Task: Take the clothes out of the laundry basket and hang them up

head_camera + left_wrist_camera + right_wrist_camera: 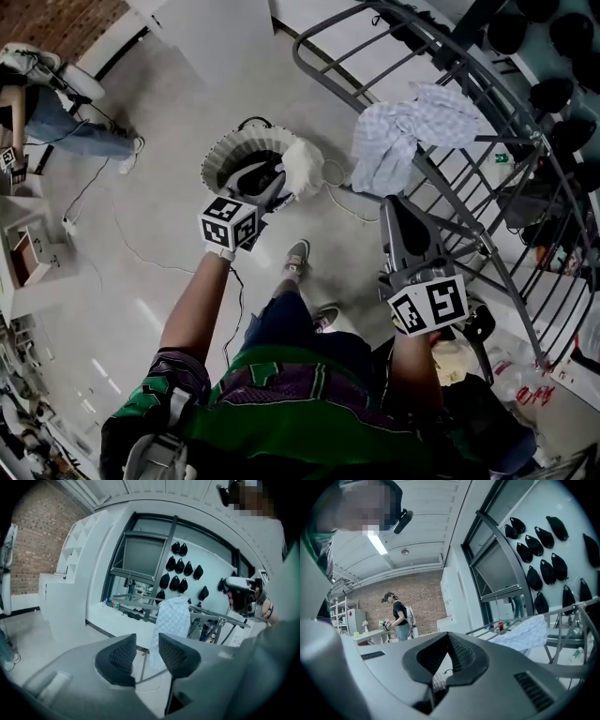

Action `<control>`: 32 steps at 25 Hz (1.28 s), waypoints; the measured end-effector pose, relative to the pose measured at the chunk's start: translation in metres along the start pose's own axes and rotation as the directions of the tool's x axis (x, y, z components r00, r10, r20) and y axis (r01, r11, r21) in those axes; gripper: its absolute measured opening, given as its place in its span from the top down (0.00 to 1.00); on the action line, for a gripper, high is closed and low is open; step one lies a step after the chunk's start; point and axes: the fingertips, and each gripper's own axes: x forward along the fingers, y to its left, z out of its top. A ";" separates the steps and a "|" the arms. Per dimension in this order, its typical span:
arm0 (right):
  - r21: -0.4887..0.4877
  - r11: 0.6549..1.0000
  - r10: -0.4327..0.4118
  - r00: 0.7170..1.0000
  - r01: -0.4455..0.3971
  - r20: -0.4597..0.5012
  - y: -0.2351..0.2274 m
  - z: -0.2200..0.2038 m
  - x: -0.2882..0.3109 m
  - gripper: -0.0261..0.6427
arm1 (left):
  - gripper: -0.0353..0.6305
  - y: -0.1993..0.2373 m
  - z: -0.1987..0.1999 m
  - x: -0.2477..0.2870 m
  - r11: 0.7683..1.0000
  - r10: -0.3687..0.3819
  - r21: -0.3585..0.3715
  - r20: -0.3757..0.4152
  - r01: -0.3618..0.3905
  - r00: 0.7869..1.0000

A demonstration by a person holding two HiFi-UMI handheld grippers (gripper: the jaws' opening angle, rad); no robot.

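Note:
The white laundry basket (225,150) stands on the floor with dark clothes inside and a white garment (303,167) draped over its right rim. My left gripper (275,190) hangs just above the basket's near rim, jaws apart with nothing between them (146,641). A pale blue checked cloth (412,129) lies over the grey drying rack (487,220); it also shows ahead in the left gripper view (172,618) and in the right gripper view (524,633). My right gripper (392,211) is beside the rack below that cloth, shut and empty (449,638).
A white cable (141,253) snakes over the pale floor near my feet. Another person (56,117) stands far left by a white desk (23,248), also visible in the right gripper view (399,616). Black caps (543,541) hang on the wall behind the rack.

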 end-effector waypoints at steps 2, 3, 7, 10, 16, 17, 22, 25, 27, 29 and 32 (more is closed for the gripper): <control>-0.001 1.000 -0.014 1.000 0.014 -0.005 0.000 -0.012 0.009 0.96 | 0.71 0.015 -0.019 0.012 1.000 -0.008 -0.020 -0.015 0.008 1.000; -0.002 1.000 -0.021 1.000 0.021 -0.006 -0.001 -0.019 0.015 0.96 | 0.71 0.024 -0.028 0.018 0.999 -0.008 -0.033 -0.019 0.007 1.000; 0.010 0.999 -0.045 0.998 0.046 -0.034 -0.007 -0.060 0.040 0.96 | 0.71 0.057 -0.073 0.041 0.997 -0.012 -0.076 -0.063 0.007 0.998; -0.001 0.999 -0.050 0.997 0.050 -0.056 -0.013 -0.091 0.060 0.96 | 0.71 0.075 -0.101 0.061 0.995 -0.033 -0.096 -0.093 0.024 0.995; -0.024 0.998 -0.057 0.996 0.055 -0.067 -0.016 -0.132 0.083 0.96 | 0.71 0.103 -0.164 0.099 0.984 -0.051 -0.176 -0.145 0.025 0.988; -0.027 0.998 -0.061 0.996 0.060 -0.067 -0.018 -0.138 0.085 0.96 | 0.71 0.106 -0.175 0.107 0.984 -0.055 -0.178 -0.153 0.027 0.987; -0.028 0.996 -0.091 0.992 0.088 -0.092 -0.035 -0.176 0.092 0.96 | 0.71 0.124 -0.231 0.143 0.978 -0.074 -0.207 -0.200 0.031 0.977; -0.025 0.995 -0.103 0.988 0.101 -0.119 -0.046 -0.203 0.096 0.96 | 0.71 0.137 -0.267 0.163 0.970 -0.075 -0.244 -0.239 0.015 0.968; -0.023 0.994 -0.106 0.985 0.104 -0.136 -0.053 -0.220 0.098 0.96 | 0.70 0.144 -0.289 0.175 0.962 -0.081 -0.273 -0.266 0.006 0.961; -0.020 0.994 -0.108 0.983 0.106 -0.149 -0.059 -0.234 0.102 0.96 | 0.70 0.148 -0.307 0.186 0.952 -0.097 -0.307 -0.286 0.005 0.953; -0.016 0.994 -0.110 0.980 0.109 -0.164 -0.067 -0.252 0.108 0.96 | 0.68 0.151 -0.328 0.203 0.942 -0.121 -0.335 -0.311 0.011 0.942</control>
